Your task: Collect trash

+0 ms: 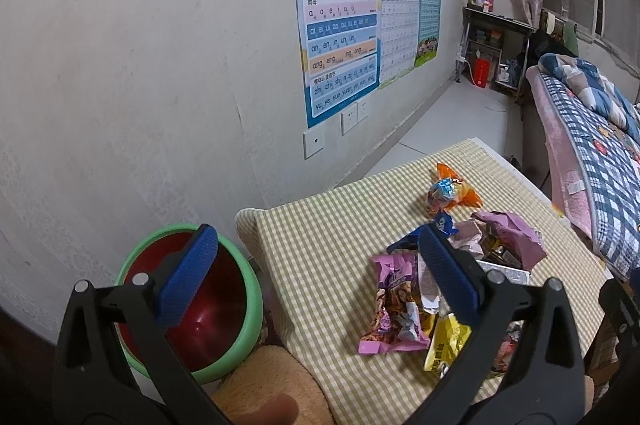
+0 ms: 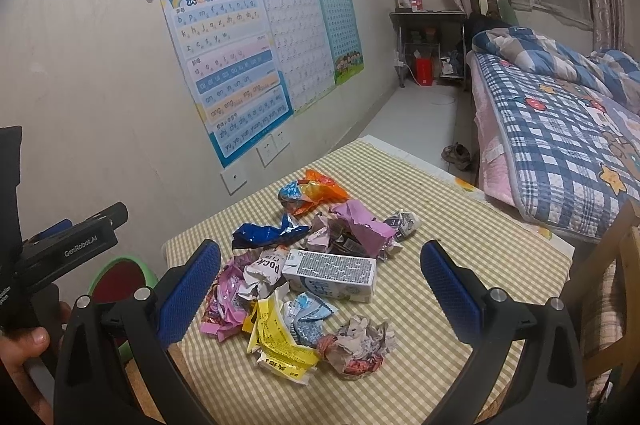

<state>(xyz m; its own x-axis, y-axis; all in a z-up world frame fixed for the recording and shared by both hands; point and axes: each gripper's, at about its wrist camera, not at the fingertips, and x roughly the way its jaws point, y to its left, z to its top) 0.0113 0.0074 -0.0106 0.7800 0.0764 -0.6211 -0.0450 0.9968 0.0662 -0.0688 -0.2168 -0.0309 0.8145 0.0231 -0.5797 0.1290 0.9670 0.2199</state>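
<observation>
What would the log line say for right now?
left gripper: open, empty | right gripper: open, empty | wrappers: on table | bin: beside table | step: pickup not begun

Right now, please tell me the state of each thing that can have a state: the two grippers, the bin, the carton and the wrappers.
left gripper: open, empty.
right gripper: open, empty.
green bin: beside the table, upright, no trash seen inside.
white carton: lying on its side on the checked tablecloth.
yellow wrapper: crumpled, on the table.
blue wrapper: crumpled, on the table.
orange wrapper: crumpled, apart from the pile.
</observation>
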